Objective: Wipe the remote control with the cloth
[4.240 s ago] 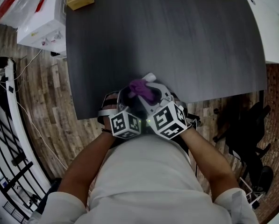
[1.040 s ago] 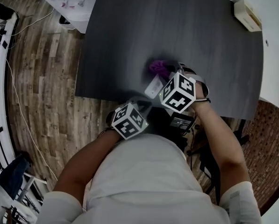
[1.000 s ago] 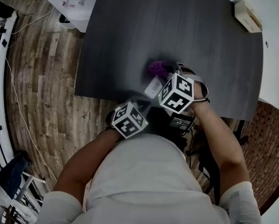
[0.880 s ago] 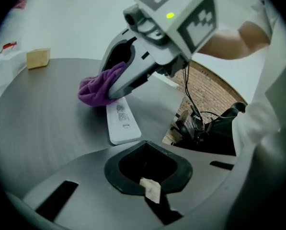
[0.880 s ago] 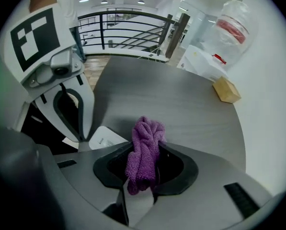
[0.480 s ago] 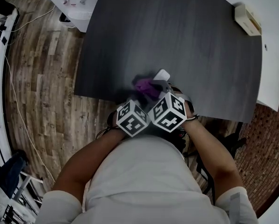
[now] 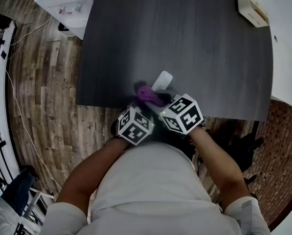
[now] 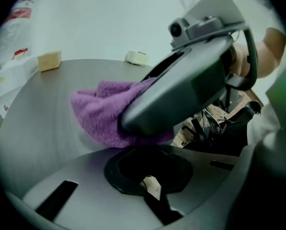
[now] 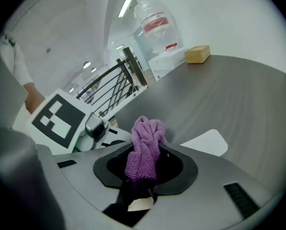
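Purple cloth (image 9: pixel 145 150) is pinched in the closed jaws of the right gripper (image 9: pixel 142 195), and its bunched end stands up just on the person's side of the white remote control (image 7: pixel 161 79). The remote control lies on the dark desk (image 7: pixel 204 48). Nearer the person than the remote control and to its left, the left gripper (image 8: pixel 152 191) has its jaws shut with nothing between them. Well beyond the remote control, a tan box (image 8: pixel 49 60) stands on the same desk.
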Tool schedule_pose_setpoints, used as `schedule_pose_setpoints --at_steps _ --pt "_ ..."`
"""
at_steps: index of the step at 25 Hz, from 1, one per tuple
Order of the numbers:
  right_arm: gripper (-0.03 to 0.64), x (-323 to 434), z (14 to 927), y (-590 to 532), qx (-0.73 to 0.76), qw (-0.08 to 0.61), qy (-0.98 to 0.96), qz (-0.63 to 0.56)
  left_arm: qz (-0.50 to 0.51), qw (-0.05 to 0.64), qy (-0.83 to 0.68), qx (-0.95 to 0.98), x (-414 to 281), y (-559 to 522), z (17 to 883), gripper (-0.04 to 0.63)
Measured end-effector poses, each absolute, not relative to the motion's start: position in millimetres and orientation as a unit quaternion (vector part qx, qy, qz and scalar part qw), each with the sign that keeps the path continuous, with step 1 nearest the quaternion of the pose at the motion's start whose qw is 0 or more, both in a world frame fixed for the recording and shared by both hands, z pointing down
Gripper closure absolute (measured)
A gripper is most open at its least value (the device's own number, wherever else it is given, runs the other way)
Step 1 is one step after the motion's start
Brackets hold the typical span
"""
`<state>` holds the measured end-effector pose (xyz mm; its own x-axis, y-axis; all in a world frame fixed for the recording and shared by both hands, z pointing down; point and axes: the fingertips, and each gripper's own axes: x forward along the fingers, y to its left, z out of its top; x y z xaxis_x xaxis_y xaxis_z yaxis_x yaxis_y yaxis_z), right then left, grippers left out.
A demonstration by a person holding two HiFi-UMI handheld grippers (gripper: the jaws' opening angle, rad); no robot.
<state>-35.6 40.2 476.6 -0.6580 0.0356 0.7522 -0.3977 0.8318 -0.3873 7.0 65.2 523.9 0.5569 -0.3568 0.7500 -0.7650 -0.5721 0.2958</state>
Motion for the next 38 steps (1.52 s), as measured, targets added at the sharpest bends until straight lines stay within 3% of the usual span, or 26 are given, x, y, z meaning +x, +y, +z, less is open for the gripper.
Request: schedule_pose_setpoints --at_steps 5,9,15,32,38 --pt "0.494 -19.7 442.1 12.7 0.175 0.315 -0.880 0.309 0.296 0.319 -0.353 0.828 -11.5 65.4 504.6 0.589" --pt "0.494 35.1 455.9 -12.9 0.303 0.327 -0.840 0.310 0.277 0.315 -0.370 0.829 -23.5 43.7 486.9 0.584" --pt "0.494 71.8 492.7 1.5 0.374 0.292 -0.767 0.432 0.313 0.339 -0.315 0.829 -7.3 24.9 500.3 0.444" --pt "0.495 42.5 481.1 -0.3 0.330 0.165 -0.777 0.510 0.296 0.372 -0.253 0.843 2.6 27.8 509.2 0.411" --pt "0.495 7.0 454.4 7.0 0.260 0.135 -0.815 0.500 0.306 0.338 -0.194 0.869 7.7 34.0 509.6 0.400"
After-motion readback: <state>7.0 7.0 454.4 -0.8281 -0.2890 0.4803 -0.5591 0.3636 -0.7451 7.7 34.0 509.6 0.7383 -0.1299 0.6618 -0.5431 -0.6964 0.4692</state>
